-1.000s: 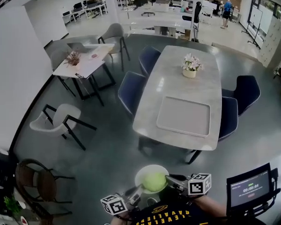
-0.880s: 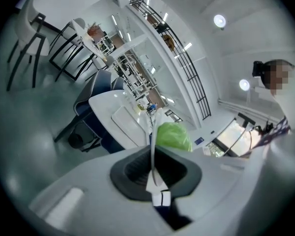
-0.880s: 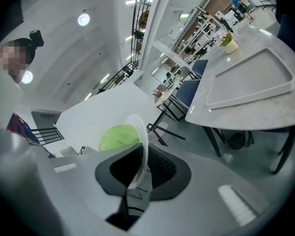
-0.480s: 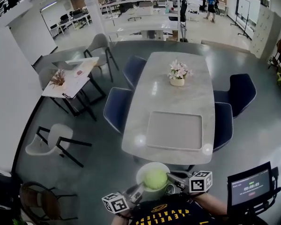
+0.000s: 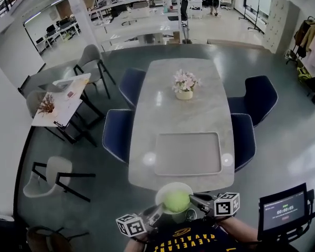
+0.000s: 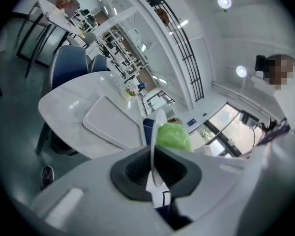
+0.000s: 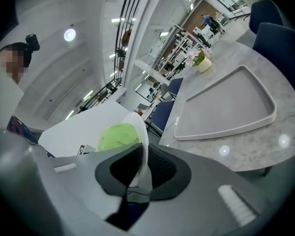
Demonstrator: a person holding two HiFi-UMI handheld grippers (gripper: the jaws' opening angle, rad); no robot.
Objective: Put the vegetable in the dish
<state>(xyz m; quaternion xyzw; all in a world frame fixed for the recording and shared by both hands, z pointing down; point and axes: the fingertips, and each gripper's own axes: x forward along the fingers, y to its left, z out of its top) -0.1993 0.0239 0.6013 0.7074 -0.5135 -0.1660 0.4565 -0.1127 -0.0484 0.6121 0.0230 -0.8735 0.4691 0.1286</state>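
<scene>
A white dish (image 5: pixel 171 192) hangs in the air just short of the near end of the table, with a light green round vegetable (image 5: pixel 176 201) lying in it. My left gripper (image 5: pixel 156 213) is shut on the dish's left rim (image 6: pixel 153 146), and my right gripper (image 5: pixel 194 199) is shut on its right rim (image 7: pixel 142 146). The green vegetable (image 6: pixel 173 136) shows past the rim in the left gripper view, and the vegetable (image 7: pixel 118 136) also shows in the right gripper view.
A long grey marble table (image 5: pixel 185 112) lies ahead, with a grey tray (image 5: pixel 188 153) at its near end and a flower pot (image 5: pixel 184 85) farther back. Blue chairs (image 5: pixel 117 135) flank it. A small screen (image 5: pixel 285 210) is at the lower right.
The view has swung so the table lies straight ahead and closer. The dish with the vegetable stays held between both grippers.
</scene>
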